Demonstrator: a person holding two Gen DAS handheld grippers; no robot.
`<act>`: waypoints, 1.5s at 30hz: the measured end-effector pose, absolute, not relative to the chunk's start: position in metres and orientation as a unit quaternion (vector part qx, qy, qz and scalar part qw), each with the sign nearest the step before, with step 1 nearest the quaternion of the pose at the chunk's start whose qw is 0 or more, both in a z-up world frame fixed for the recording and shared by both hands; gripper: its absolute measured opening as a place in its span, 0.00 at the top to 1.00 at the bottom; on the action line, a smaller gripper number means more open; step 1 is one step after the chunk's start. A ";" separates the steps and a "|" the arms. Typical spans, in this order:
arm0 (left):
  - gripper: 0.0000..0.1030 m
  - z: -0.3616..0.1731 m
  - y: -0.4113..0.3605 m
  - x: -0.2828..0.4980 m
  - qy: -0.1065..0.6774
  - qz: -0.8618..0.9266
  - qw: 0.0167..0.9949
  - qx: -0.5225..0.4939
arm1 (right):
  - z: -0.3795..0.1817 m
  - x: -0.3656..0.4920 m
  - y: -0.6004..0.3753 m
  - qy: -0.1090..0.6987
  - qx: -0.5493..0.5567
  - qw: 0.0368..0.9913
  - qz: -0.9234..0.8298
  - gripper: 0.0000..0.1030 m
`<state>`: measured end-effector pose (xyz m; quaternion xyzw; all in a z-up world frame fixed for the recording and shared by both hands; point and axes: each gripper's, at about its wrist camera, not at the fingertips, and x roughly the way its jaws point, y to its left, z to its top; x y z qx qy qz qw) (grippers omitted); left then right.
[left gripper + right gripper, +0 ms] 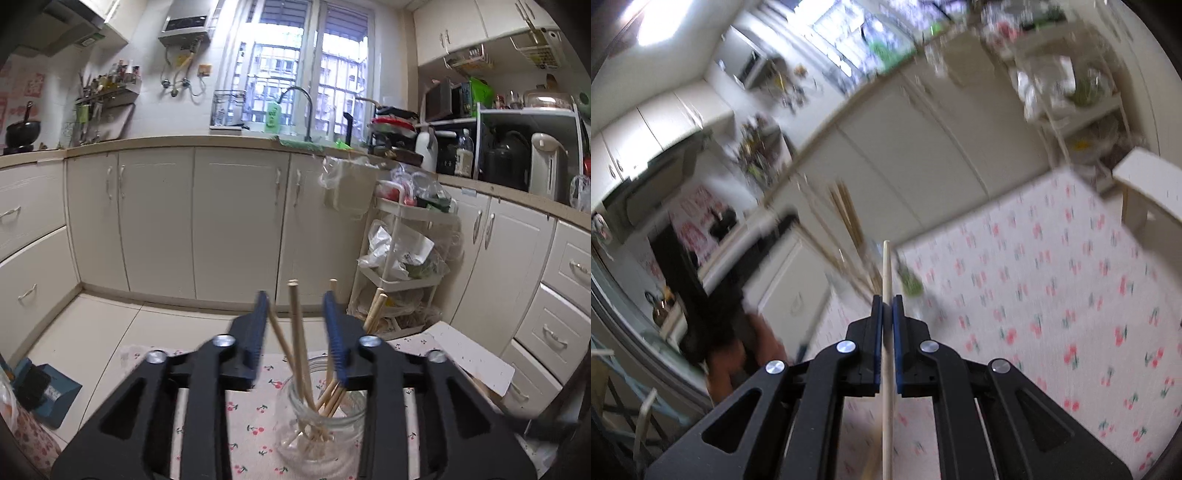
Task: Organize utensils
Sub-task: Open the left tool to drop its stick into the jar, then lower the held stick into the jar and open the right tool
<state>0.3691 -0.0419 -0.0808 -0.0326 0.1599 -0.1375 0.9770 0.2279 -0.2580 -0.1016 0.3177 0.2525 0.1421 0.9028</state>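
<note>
Chopsticks [295, 332] are stood loosely in a clear glass jar [321, 417] on the cherry-print surface [255, 413], their tops fanned apart between and beside the blue pads of the left claw [295, 306]. That claw is seen partly open, with no pad pressing on a stick, so nothing is held by it. In the right wrist view, 1 pale chopstick [886, 369] is pinched narrowly in the right claw [886, 306], its tip pointed toward the blurred jar [882, 266] ahead. Trouble is judged likeliest at insertion: the jar mouth is already crowded by leaning sticks, so the carried stick could be blocked or deflected onto the surface. The light jar could also be tipped if its rim or the sticks are knocked by either claw. Slippage of the thin stick within the pads cannot be excluded.
</note>
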 end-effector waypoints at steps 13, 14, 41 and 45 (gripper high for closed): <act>0.49 -0.128 0.017 0.316 0.185 -0.070 0.973 -0.123 | -0.038 0.269 -0.254 0.041 0.358 0.929 0.080 0.94; 0.49 -0.134 0.023 0.312 0.188 -0.060 0.971 -0.138 | -0.039 0.276 -0.252 0.036 0.362 0.929 0.073 0.94; 0.35 -0.169 0.041 0.293 0.189 -0.022 0.965 -0.180 | -0.085 0.342 -0.219 0.035 0.331 0.943 0.002 0.94; 0.33 -0.169 0.042 0.293 0.189 -0.020 0.965 -0.180 | -0.093 0.338 -0.215 0.042 0.328 0.944 0.004 0.94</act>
